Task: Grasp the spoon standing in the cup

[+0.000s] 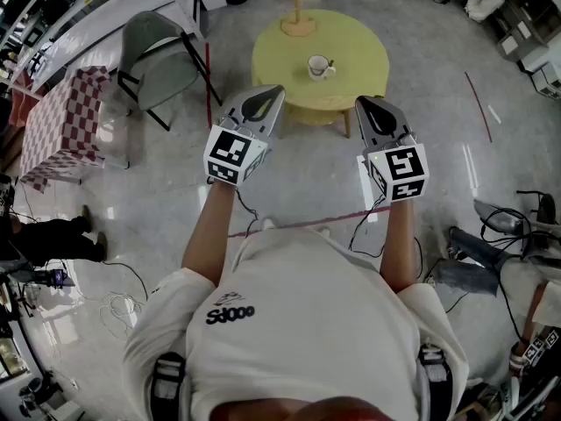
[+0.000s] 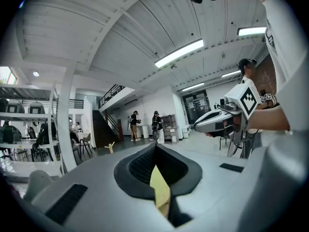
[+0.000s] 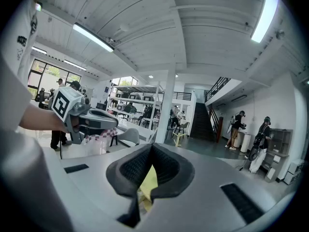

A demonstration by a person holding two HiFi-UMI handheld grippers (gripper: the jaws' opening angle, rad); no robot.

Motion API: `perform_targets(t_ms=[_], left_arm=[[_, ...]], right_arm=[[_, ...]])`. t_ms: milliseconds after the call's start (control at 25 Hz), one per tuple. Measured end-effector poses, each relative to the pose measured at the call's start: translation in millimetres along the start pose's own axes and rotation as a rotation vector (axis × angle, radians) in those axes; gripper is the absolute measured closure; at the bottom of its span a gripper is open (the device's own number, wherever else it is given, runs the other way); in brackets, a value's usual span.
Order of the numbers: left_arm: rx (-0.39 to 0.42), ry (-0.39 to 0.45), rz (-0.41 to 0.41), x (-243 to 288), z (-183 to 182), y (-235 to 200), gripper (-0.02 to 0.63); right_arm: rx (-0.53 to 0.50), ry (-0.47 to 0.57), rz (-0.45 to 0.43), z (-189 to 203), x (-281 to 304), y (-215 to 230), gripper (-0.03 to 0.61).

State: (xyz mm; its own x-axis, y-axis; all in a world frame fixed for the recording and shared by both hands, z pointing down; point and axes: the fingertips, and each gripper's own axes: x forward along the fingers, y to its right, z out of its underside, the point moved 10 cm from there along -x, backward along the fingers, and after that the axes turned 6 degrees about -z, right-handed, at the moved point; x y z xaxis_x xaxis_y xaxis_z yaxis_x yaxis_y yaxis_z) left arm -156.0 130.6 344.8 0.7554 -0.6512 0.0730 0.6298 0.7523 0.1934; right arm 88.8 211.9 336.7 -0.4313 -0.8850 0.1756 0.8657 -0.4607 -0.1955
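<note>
A white cup (image 1: 319,67) stands on the round yellow table (image 1: 359,46) ahead of me, and a spoon handle (image 1: 331,62) pokes out at the cup's right side. Both grippers are held up side by side, short of the table's near edge. The left gripper (image 1: 275,89) is shut with nothing in it, its tips meeting (image 2: 155,146). The right gripper (image 1: 360,101) is likewise shut and empty (image 3: 151,145). Neither touches the cup. Each gripper view looks out level across the hall and shows the other gripper, and a sliver of yellow shows below the jaws.
A wooden stand (image 1: 298,20) sits at the table's far edge. A grey chair (image 1: 158,55) stands left of the table, with a checkered cloth (image 1: 61,121) further left. A red line (image 1: 298,224) crosses the floor and cables (image 1: 517,226) lie at the right. Several people stand far off.
</note>
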Motion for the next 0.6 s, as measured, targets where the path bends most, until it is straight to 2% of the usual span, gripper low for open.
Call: perform_targets(t_ms=[280, 600], left_arm=[[-0.014, -0.028, -0.028, 23, 3, 20, 0.586], [-0.012, -0.059, -0.087, 40, 8, 40, 0.587]], right_arm=[[0.034, 0.021, 0.023, 17, -14, 36, 0.555], [0.021, 0.024, -0.078, 32, -25, 64, 0.557]])
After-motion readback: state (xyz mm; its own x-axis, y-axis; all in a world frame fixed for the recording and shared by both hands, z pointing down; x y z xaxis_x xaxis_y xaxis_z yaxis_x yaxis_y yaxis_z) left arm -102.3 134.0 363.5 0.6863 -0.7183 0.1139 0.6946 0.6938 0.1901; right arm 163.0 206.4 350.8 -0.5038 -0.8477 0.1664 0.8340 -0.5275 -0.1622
